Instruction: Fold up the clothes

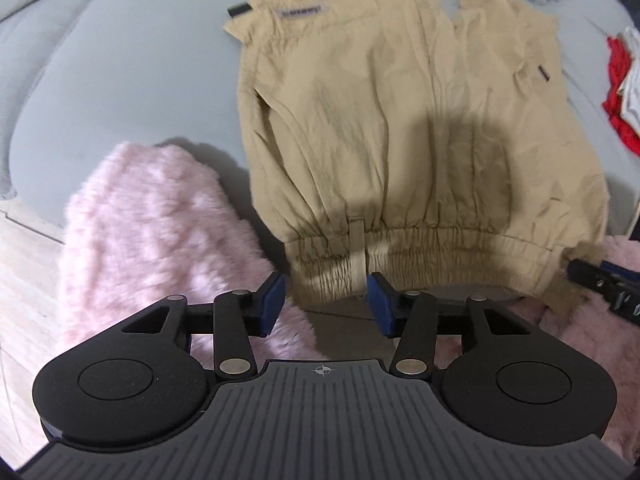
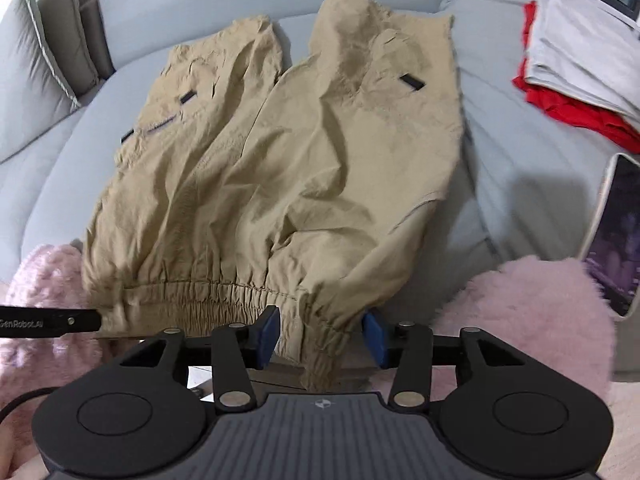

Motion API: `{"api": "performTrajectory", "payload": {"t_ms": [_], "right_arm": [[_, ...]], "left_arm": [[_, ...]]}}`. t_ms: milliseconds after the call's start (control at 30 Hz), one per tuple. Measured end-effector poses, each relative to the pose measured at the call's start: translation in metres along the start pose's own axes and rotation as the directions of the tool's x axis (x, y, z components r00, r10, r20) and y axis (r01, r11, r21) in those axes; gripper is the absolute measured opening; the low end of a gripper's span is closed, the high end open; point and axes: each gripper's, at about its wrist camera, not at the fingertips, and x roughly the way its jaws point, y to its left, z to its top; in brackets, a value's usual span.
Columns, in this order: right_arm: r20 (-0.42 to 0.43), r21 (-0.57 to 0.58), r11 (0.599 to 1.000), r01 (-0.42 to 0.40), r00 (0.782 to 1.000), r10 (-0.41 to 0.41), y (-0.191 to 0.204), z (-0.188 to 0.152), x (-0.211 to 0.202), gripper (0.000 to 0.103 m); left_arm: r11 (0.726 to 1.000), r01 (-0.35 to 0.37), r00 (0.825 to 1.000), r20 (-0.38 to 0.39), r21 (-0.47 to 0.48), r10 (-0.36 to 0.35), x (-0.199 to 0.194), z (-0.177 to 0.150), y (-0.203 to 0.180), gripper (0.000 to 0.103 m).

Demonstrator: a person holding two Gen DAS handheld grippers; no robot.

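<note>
I am holding both grippers over tan shorts (image 1: 400, 120) lying flat on a grey sofa (image 1: 120, 80), waistband nearest me; my left gripper (image 1: 326, 300) is standing parted, waistband edge between its blue pads, untouched; my right gripper (image 2: 320, 336) is gaping likewise, the gathered waistband corner loose between its jaws; pink fluffy fabric (image 1: 152, 232) is lying beside the shorts.

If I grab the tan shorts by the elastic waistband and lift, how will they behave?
The tan shorts will likely drape limply: the thin fabric lies creased and rumpled. The gathered waistband looks thicker, so it probably gives a firmer hold. They seem light and may slide easily on the smooth grey sofa cushion.
</note>
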Motion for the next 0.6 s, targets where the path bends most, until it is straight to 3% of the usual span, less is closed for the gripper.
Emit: {"api": "performTrajectory", "payload": {"t_ms": [133,167,233,400,500,533,600], "right_arm": [[0.11,-0.04,0.999,0.031,0.994,-0.026,-0.011,0.001,-0.024,0.044],[0.129,-0.048,0.998,0.039,0.991,-0.033,-0.012,-0.001,-0.024,0.028],[0.152,-0.055,0.997,0.058,0.987,-0.049,-0.016,0.002,-0.017,0.003],[0.139,-0.103,0.993,0.057,0.989,-0.042,-0.008,0.025,0.025,0.002],[0.099,-0.129,0.99,0.059,0.994,-0.046,0.001,0.026,0.054,0.002],[0.076,-0.144,0.984,0.1,0.993,-0.09,0.001,0.022,0.063,0.002],[0.02,-0.169,0.967,0.189,0.982,-0.188,-0.002,0.011,0.08,0.001]], "left_arm": [[1.0,0.017,0.995,0.097,0.009,-0.018,-0.019,-0.012,0.004,0.047],[1.0,0.017,0.993,0.119,0.016,-0.019,-0.019,-0.012,0.003,0.046],[0.999,0.022,0.989,0.148,0.029,-0.026,-0.015,-0.006,0.002,0.027],[0.991,-0.011,0.975,0.222,0.135,-0.019,0.01,0.023,-0.026,0.019],[0.975,-0.075,0.963,0.27,0.209,0.016,0.039,0.03,-0.046,0.018],[0.966,-0.106,0.96,0.277,0.235,0.038,0.05,0.029,-0.049,0.018],[0.949,-0.178,0.97,0.21,0.261,0.125,0.072,0.028,-0.048,0.017]]}}
